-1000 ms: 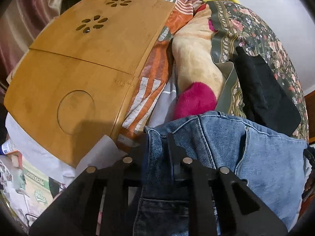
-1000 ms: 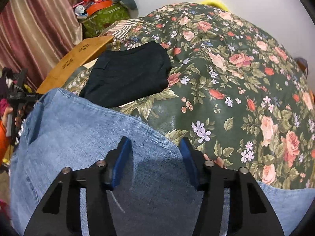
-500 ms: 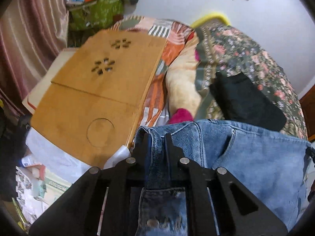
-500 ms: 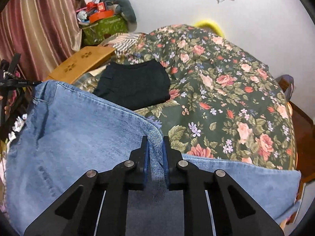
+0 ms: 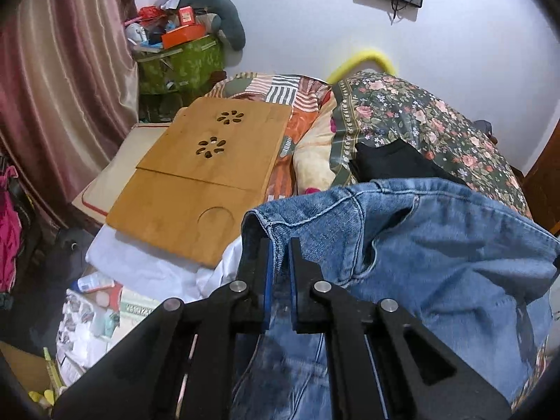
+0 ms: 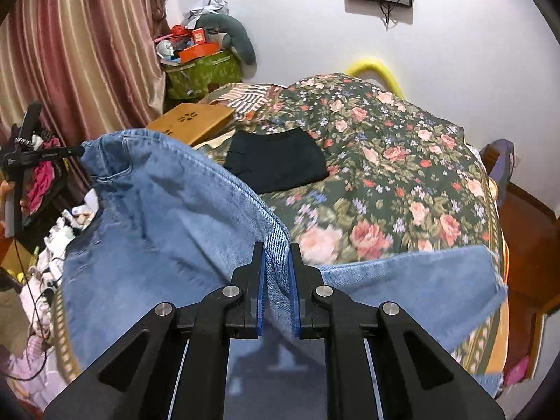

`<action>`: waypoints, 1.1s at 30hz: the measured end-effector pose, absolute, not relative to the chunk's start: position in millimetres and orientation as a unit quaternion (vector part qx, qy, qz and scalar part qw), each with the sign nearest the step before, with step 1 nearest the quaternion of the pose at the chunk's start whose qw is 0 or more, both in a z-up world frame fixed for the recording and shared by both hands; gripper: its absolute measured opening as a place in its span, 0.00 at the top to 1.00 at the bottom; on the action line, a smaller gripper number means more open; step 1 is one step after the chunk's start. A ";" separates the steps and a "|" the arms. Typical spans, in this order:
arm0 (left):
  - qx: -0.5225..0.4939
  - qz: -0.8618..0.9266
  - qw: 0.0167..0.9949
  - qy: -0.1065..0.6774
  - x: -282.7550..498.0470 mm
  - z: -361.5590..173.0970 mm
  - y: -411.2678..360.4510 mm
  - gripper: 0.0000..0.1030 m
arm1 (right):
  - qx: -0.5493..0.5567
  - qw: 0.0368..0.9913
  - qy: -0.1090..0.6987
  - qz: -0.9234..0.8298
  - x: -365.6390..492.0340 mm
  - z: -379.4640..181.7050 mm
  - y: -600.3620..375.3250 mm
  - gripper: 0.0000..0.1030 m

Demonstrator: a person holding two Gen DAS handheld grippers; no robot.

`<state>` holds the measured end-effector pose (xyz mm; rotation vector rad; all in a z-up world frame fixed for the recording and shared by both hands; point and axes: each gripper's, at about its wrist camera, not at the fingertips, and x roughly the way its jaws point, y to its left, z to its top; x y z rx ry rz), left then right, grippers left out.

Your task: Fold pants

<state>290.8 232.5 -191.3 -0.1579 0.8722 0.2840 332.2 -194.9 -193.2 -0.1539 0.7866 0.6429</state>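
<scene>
Blue jeans [image 5: 437,245] hang stretched between both grippers above the floral bed. My left gripper [image 5: 280,241] pinches the waistband corner by a seam, its jaws closing tight with denim between the blue pads. In the right wrist view my right gripper [image 6: 276,245] is shut on a fold of the jeans [image 6: 157,217] along the upper edge. The left gripper [image 6: 78,150] shows at far left, holding the other corner, with a hand [image 6: 7,189] on its handle. A trouser leg trails right over the bed.
A folded black garment [image 6: 276,161] lies on the floral bedspread [image 6: 402,175]. A wooden lap tray [image 5: 210,175] rests on bedding to the left. A green box [image 5: 182,63] piled with clutter stands by the curtain. Loose items litter the floor; wooden furniture [image 6: 525,231] stands on the right.
Both grippers rose and pulled back, lifting the jeans off the bed. The right gripper, open over the denim a second ago, shut on a fold. More of the room shows.
</scene>
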 end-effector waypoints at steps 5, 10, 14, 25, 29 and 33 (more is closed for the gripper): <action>-0.071 0.142 0.896 0.415 252.3 -188.4 228.1 0.96 | -0.052 0.872 0.379 0.307 295.9 -197.7 -202.5 0.91; -0.066 0.144 0.892 0.423 220.4 -198.1 224.8 0.96 | -0.031 0.872 0.382 0.303 268.8 -205.8 -209.3 0.91; -0.065 0.150 0.887 0.431 196.3 -211.9 225.2 0.97 | -0.028 0.873 0.386 0.297 247.8 -214.8 -212.5 0.91; -0.085 0.168 0.863 0.470 146.3 -271.5 232.6 1.00 | -0.035 0.866 0.411 0.282 205.0 -250.8 -216.2 0.91; -0.098 0.165 0.850 0.490 140.1 -293.3 233.6 1.00 | -0.018 0.859 0.430 0.279 202.0 -264.5 -220.9 0.91; -0.088 0.158 0.852 0.491 143.3 -289.2 224.8 1.00 | -0.017 0.853 0.444 0.273 201.3 -270.1 -218.0 0.89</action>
